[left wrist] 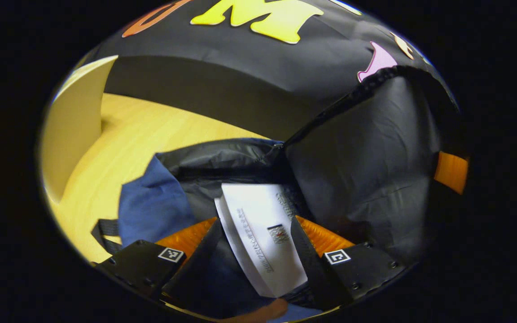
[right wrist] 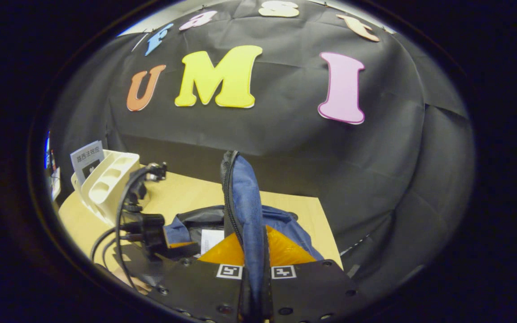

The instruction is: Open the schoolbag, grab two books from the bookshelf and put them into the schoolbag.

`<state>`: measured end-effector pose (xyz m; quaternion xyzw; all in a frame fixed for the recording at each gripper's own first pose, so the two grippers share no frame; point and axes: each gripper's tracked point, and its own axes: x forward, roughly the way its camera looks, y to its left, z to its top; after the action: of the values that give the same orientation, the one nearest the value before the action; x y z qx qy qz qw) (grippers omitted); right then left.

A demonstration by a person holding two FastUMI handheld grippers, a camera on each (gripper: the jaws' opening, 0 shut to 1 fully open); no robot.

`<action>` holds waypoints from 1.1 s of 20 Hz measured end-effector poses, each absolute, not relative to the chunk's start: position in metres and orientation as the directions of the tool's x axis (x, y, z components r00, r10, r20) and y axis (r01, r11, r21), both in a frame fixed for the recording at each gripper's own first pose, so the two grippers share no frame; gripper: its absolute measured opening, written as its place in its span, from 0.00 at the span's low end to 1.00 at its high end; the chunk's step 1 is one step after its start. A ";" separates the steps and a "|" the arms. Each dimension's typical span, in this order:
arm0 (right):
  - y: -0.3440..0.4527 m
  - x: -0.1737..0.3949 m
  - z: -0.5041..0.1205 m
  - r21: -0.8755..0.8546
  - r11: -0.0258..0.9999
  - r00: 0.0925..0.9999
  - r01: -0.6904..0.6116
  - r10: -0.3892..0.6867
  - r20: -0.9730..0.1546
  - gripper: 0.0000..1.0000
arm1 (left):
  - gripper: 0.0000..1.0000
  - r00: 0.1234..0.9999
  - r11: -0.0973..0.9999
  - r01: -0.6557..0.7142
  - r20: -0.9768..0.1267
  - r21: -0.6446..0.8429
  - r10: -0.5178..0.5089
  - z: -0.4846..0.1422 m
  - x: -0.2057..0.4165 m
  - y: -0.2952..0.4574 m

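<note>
Schoolbag (left wrist: 222, 161) lies open on the table (left wrist: 119, 143). Left hand-held gripper (left wrist: 256, 233) reaches into its mouth, fingers spread around a white book (left wrist: 263, 229) without gripping. Right hand-held gripper (right wrist: 255, 264) is clenched on the bag's blue flap (right wrist: 245, 197), holding it upright. Bookshelf (right wrist: 106, 184) stands left, well apart.
</note>
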<state>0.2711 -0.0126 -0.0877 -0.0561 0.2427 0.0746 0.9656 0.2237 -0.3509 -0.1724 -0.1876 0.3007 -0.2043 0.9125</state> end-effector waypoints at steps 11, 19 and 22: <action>-0.011 0.262 -0.108 -0.012 0.985 0.869 -0.172 0.146 -0.472 0.05 | 0.96 0.887 0.956 0.225 -0.368 -0.186 -0.280 -0.080 0.202 -0.152; 0.008 0.253 -0.126 -0.011 0.981 0.861 -0.193 0.164 -0.481 0.09 | 0.96 0.907 0.976 0.145 -0.372 -0.160 -0.196 -0.038 0.201 -0.031; 0.012 0.249 -0.131 -0.014 0.980 0.859 -0.199 0.168 -0.483 0.09 | 0.96 0.933 0.990 0.084 -0.341 -0.116 -0.119 -0.010 0.217 0.020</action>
<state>0.2493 0.0118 -0.1310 -0.0318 0.2476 0.0951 0.9637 0.2170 0.0198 -0.0101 -0.0501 0.1761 -0.0516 0.9817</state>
